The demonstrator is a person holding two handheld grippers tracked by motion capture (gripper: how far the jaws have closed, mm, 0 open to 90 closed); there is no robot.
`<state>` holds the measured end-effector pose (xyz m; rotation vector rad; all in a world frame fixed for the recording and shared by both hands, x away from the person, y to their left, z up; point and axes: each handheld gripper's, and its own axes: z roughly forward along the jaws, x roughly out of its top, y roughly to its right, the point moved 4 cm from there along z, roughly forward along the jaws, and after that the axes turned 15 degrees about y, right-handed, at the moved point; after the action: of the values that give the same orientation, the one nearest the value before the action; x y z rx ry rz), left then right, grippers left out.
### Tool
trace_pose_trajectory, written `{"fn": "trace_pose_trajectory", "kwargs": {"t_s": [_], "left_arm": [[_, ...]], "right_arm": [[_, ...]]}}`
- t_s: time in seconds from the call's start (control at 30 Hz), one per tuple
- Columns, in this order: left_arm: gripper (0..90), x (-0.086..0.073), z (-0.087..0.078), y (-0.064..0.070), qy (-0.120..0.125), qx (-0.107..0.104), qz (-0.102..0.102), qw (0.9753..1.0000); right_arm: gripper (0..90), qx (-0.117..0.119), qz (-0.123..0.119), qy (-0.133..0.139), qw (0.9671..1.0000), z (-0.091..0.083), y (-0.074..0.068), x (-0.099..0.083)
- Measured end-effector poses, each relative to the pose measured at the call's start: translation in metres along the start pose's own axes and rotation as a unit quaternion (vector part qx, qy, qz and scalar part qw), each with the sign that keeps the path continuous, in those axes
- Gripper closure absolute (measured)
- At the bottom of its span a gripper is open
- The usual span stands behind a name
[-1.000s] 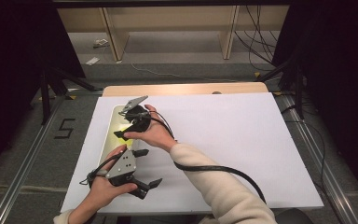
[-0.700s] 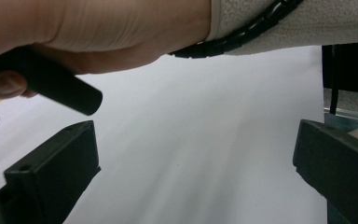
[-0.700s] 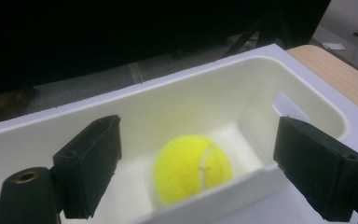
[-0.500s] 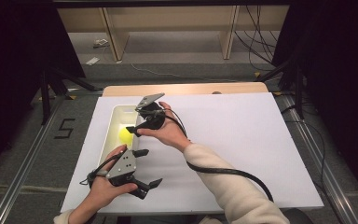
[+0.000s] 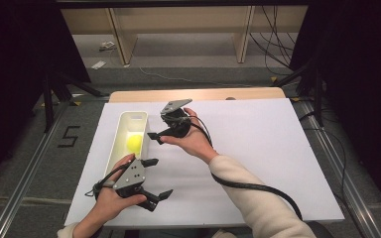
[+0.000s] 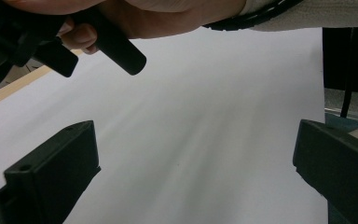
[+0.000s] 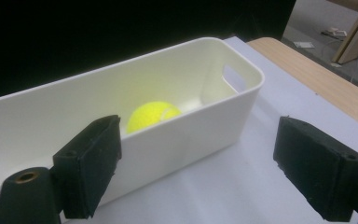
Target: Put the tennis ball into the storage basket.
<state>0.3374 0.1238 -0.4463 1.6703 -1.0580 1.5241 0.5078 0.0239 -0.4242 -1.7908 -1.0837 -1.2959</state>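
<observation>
Right gripper jaws wide, empty, beside white bin; tennis ball seemingly mid-bin

Table top: a white rectangular sheet covers the table, evenly lit and matt.
Table edge: a light wooden strip shows along the far side, beyond the white sheet.
Floor: grey carpet on both sides, with a black figure "5" marked on it at the left.
Rails: grey metal floor rails run near to far on either side of the table.
Far furniture: pale wooden shelf legs stand on the far floor, black cables trailing at the far right.
Sides: black curtains close in left and right, very dark.
</observation>
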Motion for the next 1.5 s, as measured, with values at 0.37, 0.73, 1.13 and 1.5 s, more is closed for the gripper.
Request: {"fn": "trace_pose_trajectory", "kwargs": {"t_s": [0.37, 0.73, 1.13, 1.5], "left_arm": [[0.0, 0.000, 0.000, 0.000, 0.000, 0.001, 0.000, 1.0000], [0.0, 0.000, 0.000, 0.000, 0.000, 0.002, -0.001, 1.0000], [0.0, 0.000, -0.001, -0.001, 0.001, 0.005, -0.001, 1.0000], [0.0, 0.000, -0.001, -0.001, 0.001, 0.005, -0.001, 1.0000]], "right_arm": [[15.7, -0.016, 0.006, 0.011, 0.9998, -0.023, 0.009, -0.002], [15.7, -0.029, 0.016, 0.015, 0.9993, -0.043, 0.017, -0.009], [15.7, -0.043, 0.021, 0.022, 0.9986, -0.064, 0.022, -0.013], [15.7, -0.065, 0.023, 0.027, 0.9972, -0.095, 0.032, -0.021]]}}
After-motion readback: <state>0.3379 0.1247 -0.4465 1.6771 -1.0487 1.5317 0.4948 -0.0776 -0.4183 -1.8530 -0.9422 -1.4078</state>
